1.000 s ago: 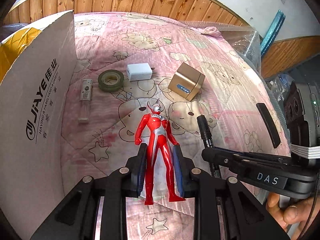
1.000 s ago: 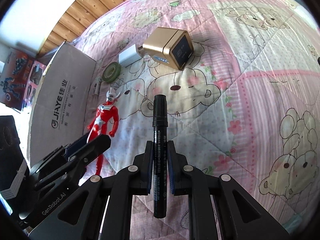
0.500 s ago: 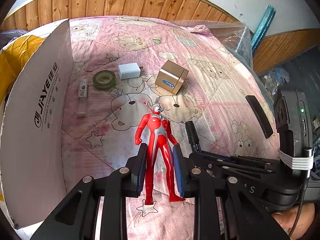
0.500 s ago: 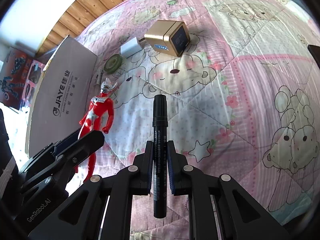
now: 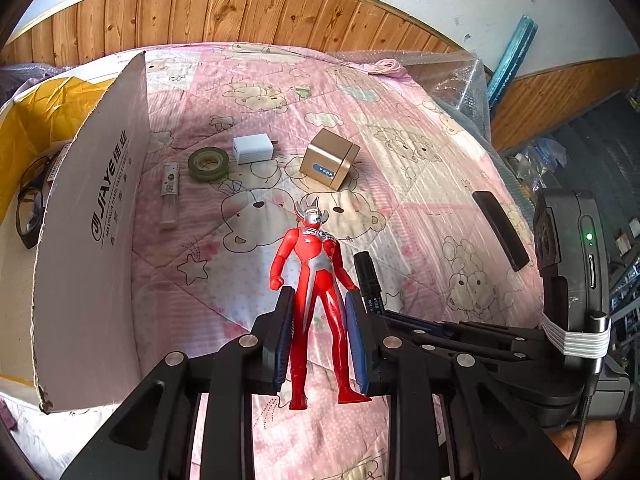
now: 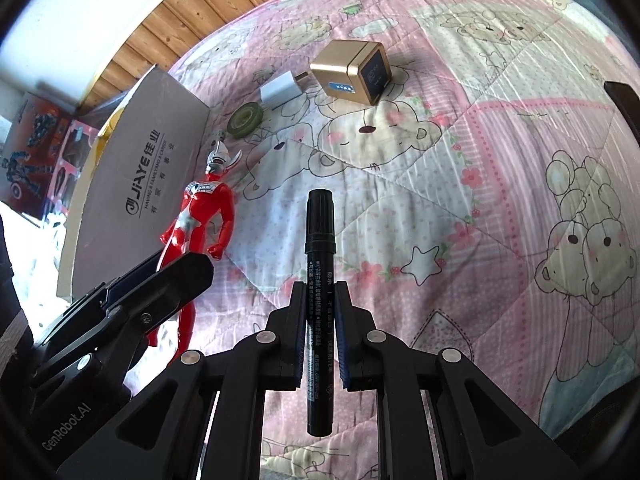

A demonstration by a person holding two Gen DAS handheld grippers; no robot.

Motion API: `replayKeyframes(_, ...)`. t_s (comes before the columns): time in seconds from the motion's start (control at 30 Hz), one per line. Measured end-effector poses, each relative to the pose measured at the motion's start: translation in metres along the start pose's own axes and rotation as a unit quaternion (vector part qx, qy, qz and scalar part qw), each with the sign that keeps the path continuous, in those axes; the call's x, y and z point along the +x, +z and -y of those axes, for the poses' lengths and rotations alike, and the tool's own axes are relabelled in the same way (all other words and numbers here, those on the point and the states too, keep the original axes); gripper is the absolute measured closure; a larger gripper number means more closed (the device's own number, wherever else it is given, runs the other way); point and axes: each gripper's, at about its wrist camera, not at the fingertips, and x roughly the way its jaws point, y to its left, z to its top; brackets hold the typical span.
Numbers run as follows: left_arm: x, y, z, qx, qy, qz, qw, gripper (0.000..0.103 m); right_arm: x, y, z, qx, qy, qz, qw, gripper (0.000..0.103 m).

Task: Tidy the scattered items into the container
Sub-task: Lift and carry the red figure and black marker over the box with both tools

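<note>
On the pink bear-print quilt (image 5: pixel 420 184), the white cardboard box (image 5: pixel 100 240) already holds black-rimmed glasses (image 5: pixel 28 208). Left gripper (image 5: pixel 320 344) clamps the red plastic hero figure (image 5: pixel 316 280) by its legs; right gripper (image 6: pixel 320 332) clamps the black marker pen (image 6: pixel 319 280), both above the quilt, neither yet boxed. Left lying: gold cube (image 5: pixel 329 164), white charger plug (image 5: pixel 251 149), green tape roll (image 5: pixel 208 163), small clear tube (image 5: pixel 169 194), flat black bar (image 5: pixel 500 230).

Right gripper (image 6: pixel 320 312) clamps a black marker (image 6: pixel 319 280) by its barrel, cap pointing toward twelve o'clock, above a pink bear-print quilt (image 6: pixel 480 208). At nine o'clock, the left gripper (image 6: pixel 160 280) grips a red hero figure (image 6: pixel 204 216) by the legs. A cardboard box (image 6: pixel 136 200) stands at ten; a gold cube (image 6: pixel 352 70), white charger (image 6: pixel 278 90) and tape roll (image 6: pixel 245 119) lie near twelve.
</note>
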Motion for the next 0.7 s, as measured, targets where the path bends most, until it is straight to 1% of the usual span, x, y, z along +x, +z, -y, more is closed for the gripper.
replayKeyframes(0.27, -0.015, -0.001, -0.002, -0.004, -0.011, 0.009, 0.9999, 0.077, -0.009, -0.007, -0.016, -0.006, 0.0, 0.006, 1.0, 0.089)
replayKeyframes(0.7, -0.045, 0.0, -0.015, -0.02, -0.038, 0.038, 0.9983, 0.077, -0.023, -0.01, -0.051, -0.032, -0.003, 0.019, 0.999, 0.089)
